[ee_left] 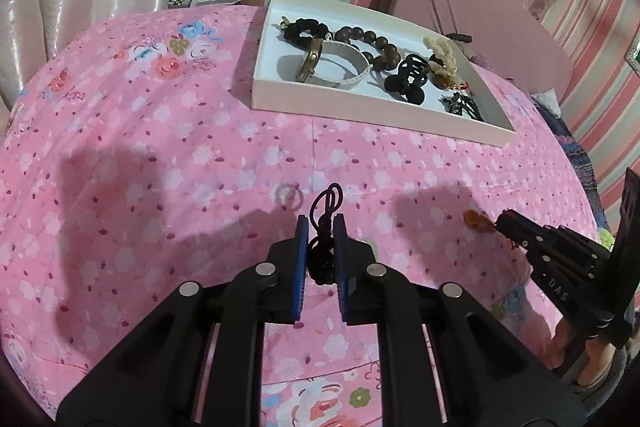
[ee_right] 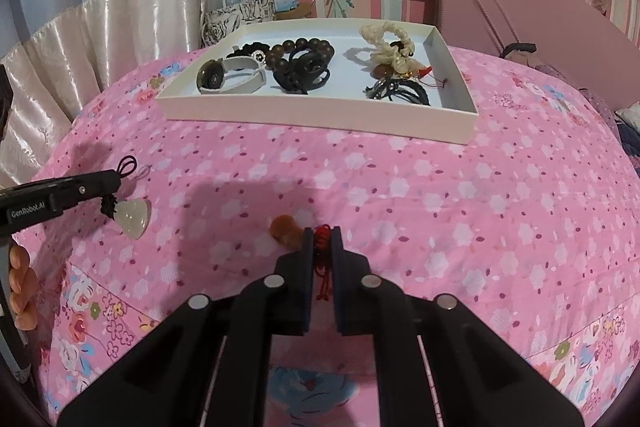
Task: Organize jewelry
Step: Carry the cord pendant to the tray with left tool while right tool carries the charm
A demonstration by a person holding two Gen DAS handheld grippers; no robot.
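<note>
**Two corded pendants pinched, tray waiting above**

Left tongs point(ee_left: 321, 239) pressed together on the black cord point(ee_left: 328, 205) of a pale pendant point(ee_right: 134, 218), seen hanging at the left edge of the right wrist view, just above the bed. Right tongs point(ee_right: 321, 241) clamped on the red cord point(ee_right: 322, 233) of an amber pendant point(ee_right: 285, 231), low centre of the same frame, touching or nearly touching the bedspread point(ee_right: 440, 187).

Probably light, both of them; stones likely hard, smooth and chip-prone, cords soft and limp. Best taken by the knotted cord near the stone, as now, since a polished stone would likely slip from flat pads. Expect swinging in transit.

Soft quilted pink floral bedspread underneath: forgiving for drops, poor for steady footing. White tray point(ee_right: 320, 115) in the upper middle, holding a bead bracelet point(ee_right: 304, 51), a watch point(ee_right: 224, 77), hair ties and a claw clip point(ee_left: 408, 79). Satin curtain upper left, striped pink wall and pink headboard upper right.
</note>
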